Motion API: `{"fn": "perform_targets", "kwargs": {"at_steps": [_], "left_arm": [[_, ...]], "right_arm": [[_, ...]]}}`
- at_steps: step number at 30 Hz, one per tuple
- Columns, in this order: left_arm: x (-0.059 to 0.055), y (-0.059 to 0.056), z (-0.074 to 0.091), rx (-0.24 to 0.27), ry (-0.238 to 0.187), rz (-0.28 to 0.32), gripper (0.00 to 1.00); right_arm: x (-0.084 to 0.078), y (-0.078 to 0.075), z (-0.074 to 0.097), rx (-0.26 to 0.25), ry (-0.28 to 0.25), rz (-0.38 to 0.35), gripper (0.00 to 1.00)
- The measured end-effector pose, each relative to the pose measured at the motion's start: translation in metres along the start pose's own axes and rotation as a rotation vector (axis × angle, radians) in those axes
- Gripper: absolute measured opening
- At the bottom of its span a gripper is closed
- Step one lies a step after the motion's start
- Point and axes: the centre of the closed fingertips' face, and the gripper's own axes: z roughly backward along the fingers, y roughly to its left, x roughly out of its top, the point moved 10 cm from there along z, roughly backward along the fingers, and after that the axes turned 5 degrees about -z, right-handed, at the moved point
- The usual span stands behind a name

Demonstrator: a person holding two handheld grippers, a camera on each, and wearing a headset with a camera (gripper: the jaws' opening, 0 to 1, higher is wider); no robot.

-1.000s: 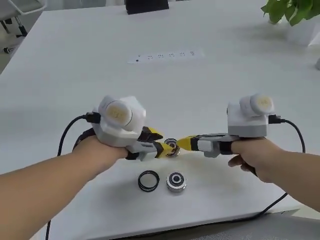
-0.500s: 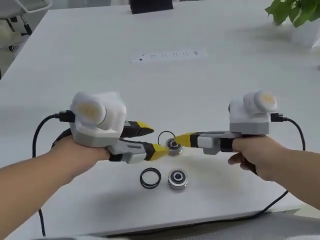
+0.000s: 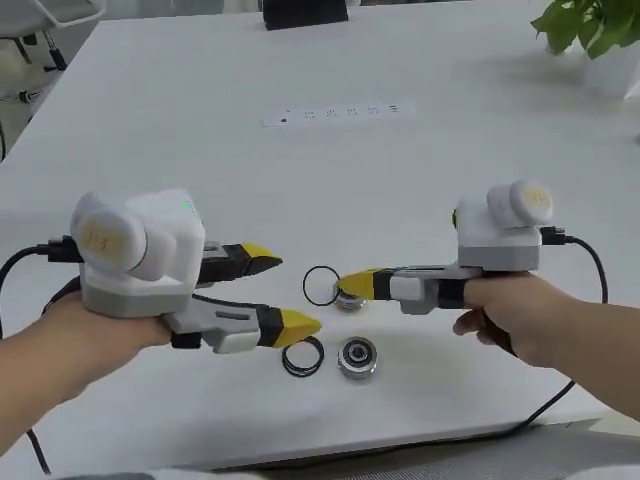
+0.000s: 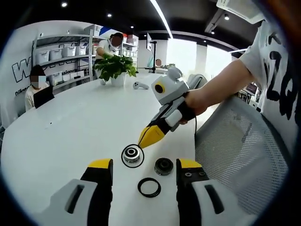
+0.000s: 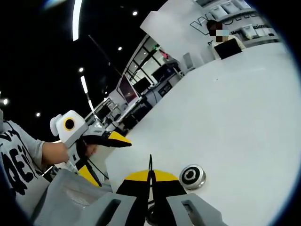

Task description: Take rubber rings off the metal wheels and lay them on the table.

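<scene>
The right gripper [image 3: 345, 288] has its claw pressed together, seemingly pinching the rim of the rubber ring [image 3: 320, 285] hanging loose beside its wheel [image 3: 348, 298] just beyond the bare wheel [image 3: 357, 357], likely to draw it clear. The left gripper [image 3: 298, 293] is spread and empty left of the bare wheel. A freed ring [image 3: 302, 357] lies flat on the table [image 3: 200, 120] just beside the bare wheel (one pair done, I judge); wall lettering [image 4: 19, 70] begins with W, the rest unreadable.

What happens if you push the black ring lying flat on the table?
The black ring looks thin with an open middle, so it's probably very light. It would likely slide rather than roll, since it lies flat on the table. It appears to be rubber, so it would probably flex if squeezed.
</scene>
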Motion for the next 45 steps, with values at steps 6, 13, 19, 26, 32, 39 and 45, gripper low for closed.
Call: {"fn": "perform_targets", "kwargs": {"at_steps": [6, 13, 19, 26, 32, 39, 45], "left_arm": [[-0.004, -0.008, 0.009, 0.003, -0.003, 0.009, 0.58], [-0.009, -0.012, 0.02, 0.023, -0.006, 0.015, 0.63], [-0.015, -0.012, 0.029, 0.044, -0.002, 0.027, 0.66], [-0.021, -0.013, 0.037, 0.059, 0.0, 0.048, 0.69], [-0.024, -0.014, 0.041, 0.066, 0.004, 0.056, 0.69], [-0.027, -0.013, 0.043, 0.072, 0.007, 0.063, 0.69], [-0.03, -0.014, 0.041, 0.064, 0.018, 0.064, 0.69]], "right_arm": [[-0.004, 0.003, -0.003, 0.016, 0.035, -0.011, 0.0], [-0.01, 0.006, -0.008, 0.029, 0.078, -0.016, 0.0], [-0.015, 0.007, -0.014, 0.04, 0.129, -0.013, 0.0], [-0.019, 0.004, -0.019, 0.054, 0.181, -0.004, 0.0], [-0.026, 0.006, -0.028, 0.043, 0.239, -0.013, 0.0], [-0.035, 0.009, -0.033, 0.038, 0.293, 0.004, 0.0], [-0.034, 0.005, -0.032, 0.019, 0.297, 0.01, 0.0]]}}
